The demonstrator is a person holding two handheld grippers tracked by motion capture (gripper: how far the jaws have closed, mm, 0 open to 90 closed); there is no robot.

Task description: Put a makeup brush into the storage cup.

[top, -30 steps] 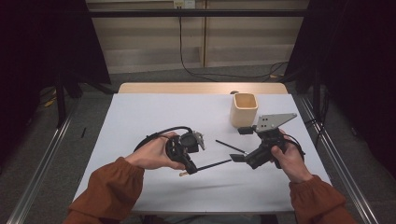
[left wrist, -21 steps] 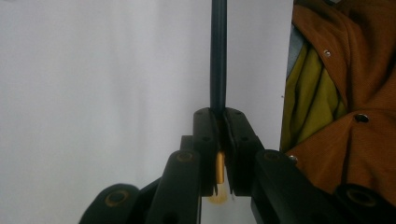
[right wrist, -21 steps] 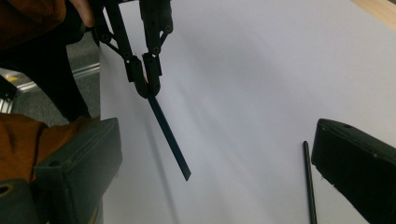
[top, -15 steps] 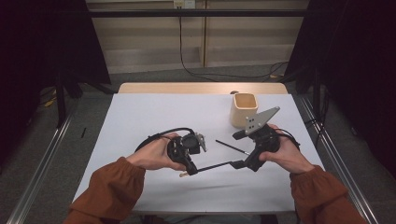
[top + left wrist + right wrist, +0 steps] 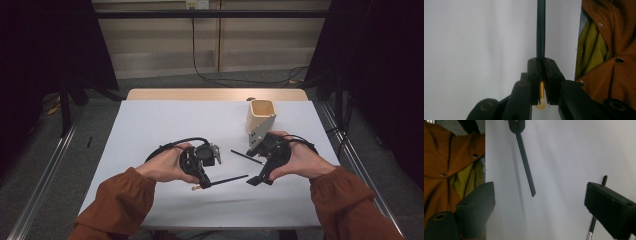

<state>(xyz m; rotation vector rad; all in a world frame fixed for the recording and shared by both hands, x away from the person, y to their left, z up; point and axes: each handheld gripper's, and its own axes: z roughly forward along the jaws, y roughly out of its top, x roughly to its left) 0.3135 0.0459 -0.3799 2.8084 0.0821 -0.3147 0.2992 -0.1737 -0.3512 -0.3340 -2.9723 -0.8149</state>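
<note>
Two grippers meet over a dark stick near the beige cup

The left gripper [image 5: 204, 183] is clamped on a dark stick [image 5: 229, 179], held level over the bench [image 5: 150, 125], well in front of the beige cup [image 5: 261, 115]. The right gripper [image 5: 254, 181] stands wide apart at the stick's free tip; a second dark stick [image 5: 246, 155] lies between them and the cup.

The stick [image 5: 229, 179] I hold is thin, dark and straight, with a yellowish butt end poking out behind my left claw [image 5: 204, 184]. It lies nearly level, just above the white desk [image 5: 150, 125], its free tip pointing right. A second thin dark stick [image 5: 246, 156] lies flat farther off, to the right.
</note>
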